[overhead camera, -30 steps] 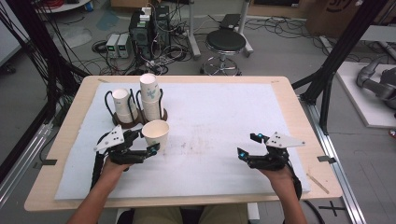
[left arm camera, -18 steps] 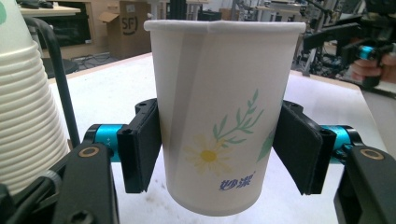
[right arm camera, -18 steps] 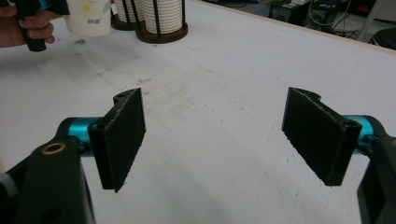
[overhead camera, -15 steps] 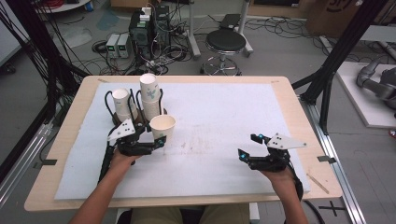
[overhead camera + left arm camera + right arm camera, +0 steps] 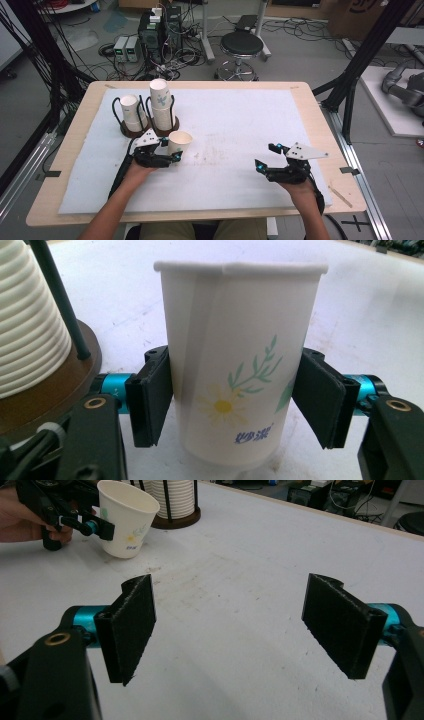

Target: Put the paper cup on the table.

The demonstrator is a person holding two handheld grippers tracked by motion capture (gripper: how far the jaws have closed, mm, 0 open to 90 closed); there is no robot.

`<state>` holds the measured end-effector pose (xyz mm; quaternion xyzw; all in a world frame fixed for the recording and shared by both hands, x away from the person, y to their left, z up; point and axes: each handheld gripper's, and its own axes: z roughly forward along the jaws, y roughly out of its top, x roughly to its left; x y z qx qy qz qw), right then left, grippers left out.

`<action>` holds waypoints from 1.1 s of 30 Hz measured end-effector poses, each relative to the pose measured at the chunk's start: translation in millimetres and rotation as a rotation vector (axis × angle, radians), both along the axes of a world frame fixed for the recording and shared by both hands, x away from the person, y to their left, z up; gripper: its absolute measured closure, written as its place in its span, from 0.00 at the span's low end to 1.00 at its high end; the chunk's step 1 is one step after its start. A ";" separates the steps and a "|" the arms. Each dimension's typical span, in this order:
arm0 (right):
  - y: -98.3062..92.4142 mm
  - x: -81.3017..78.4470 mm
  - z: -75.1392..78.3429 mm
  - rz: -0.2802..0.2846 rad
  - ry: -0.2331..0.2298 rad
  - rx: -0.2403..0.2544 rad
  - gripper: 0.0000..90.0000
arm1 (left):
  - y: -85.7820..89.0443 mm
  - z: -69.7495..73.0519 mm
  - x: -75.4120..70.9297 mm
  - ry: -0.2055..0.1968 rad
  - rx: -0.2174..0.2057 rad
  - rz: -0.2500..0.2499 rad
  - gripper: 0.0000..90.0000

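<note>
From the high view, a paper cup is seen upright between the fingers of the left gripper, just in front of two cup stacks in their holder on the white-covered bench. The right gripper is held well apart from it, its fingers spread with nothing between them.

In the left gripper view, the cup is pinched at both sides by the fingers.

In the right gripper view, the fingers are seen wide apart over bare bench, the cup far beyond them.
</note>
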<state>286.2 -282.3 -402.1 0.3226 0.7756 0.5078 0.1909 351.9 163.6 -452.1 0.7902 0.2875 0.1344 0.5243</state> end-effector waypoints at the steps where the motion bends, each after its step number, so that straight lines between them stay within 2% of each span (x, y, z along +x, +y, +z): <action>1: 0.0 0.0 0.2 -0.001 -0.003 -0.001 0.25 | -0.2 0.6 -0.8 0.002 0.007 0.003 0.39; 9: -0.6 -0.3 0.6 -0.002 -0.003 0.001 0.25 | 3.8 3.2 -9.4 0.004 0.105 -0.008 0.39; 12: -0.1 -0.3 0.5 -0.002 -0.001 -0.001 0.25 | 4.7 1.1 -10.5 0.019 0.100 -0.003 0.39; 18: -0.6 -0.4 1.2 -0.003 -0.003 0.004 0.25 | 6.0 -0.6 -11.8 0.038 0.120 -0.002 0.38; 22: -1.1 -0.4 0.8 -0.004 -0.002 0.000 0.25 | 5.9 -0.8 -13.8 0.048 0.095 0.021 0.33; 24: -1.8 -0.4 0.7 -0.005 -0.003 -0.002 0.25 | 7.2 -0.1 -15.6 0.067 0.065 0.037 0.21; 25: -2.2 -0.5 0.6 -0.007 0.001 -0.001 0.25 | 8.1 0.9 -17.3 0.070 0.052 0.045 0.19; 30: -4.9 -0.5 -0.5 -0.014 0.006 -0.006 0.25 | 17.7 9.4 -26.2 0.062 -0.006 0.068 0.19; 33: -6.3 -1.0 -1.3 -0.019 0.018 -0.001 0.25 | 25.5 13.1 -34.8 0.046 -0.051 0.061 0.19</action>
